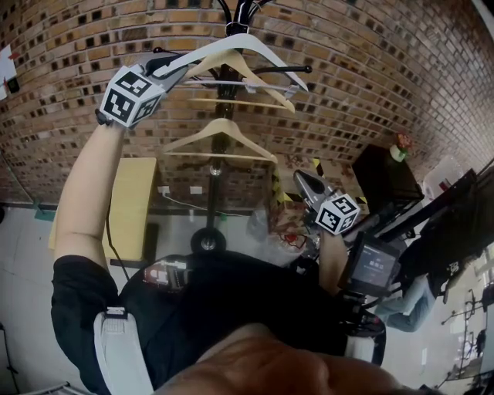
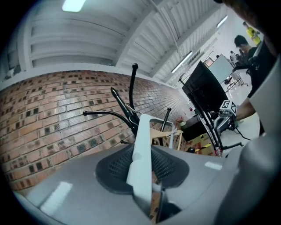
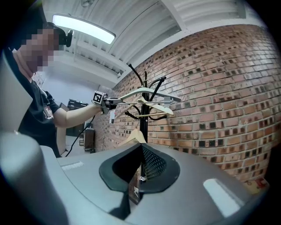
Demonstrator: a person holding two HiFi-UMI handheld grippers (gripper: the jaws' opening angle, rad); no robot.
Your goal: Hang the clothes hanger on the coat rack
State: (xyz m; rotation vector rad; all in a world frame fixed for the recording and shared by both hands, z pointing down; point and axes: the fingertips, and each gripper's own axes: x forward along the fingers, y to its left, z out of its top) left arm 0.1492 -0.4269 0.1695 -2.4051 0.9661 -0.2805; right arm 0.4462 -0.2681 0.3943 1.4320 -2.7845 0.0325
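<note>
From the head view, your left gripper (image 1: 174,68), with its cube of black-and-white square markers (image 1: 131,94), is raised on an outstretched arm and clenched on one sloping arm of a white plastic clothes hanger (image 1: 247,45). The hanger is held high against the top of the black metal coat rack (image 1: 242,12); its hook runs out of the picture, so you cannot tell whether it is over a peg. Two pale wooden hangers (image 1: 221,137) hang below it on the rack, in front of a red brick wall (image 1: 370,69). Your right gripper (image 1: 301,179) is held low, well apart from the rack, near a small lit screen (image 1: 375,266) whose writing is too small to read. In the left gripper view, the left gripper (image 2: 142,163) has its jaws pressed onto the white hanger (image 2: 142,134), which rises between them towards the rack's curved black pegs (image 2: 127,110). In the right gripper view, the right gripper (image 3: 139,176) has its jaws closed together on nothing; beyond them the white hanger (image 3: 147,92) lies across the top of the coat rack (image 3: 143,118), above the wooden hangers.
</note>
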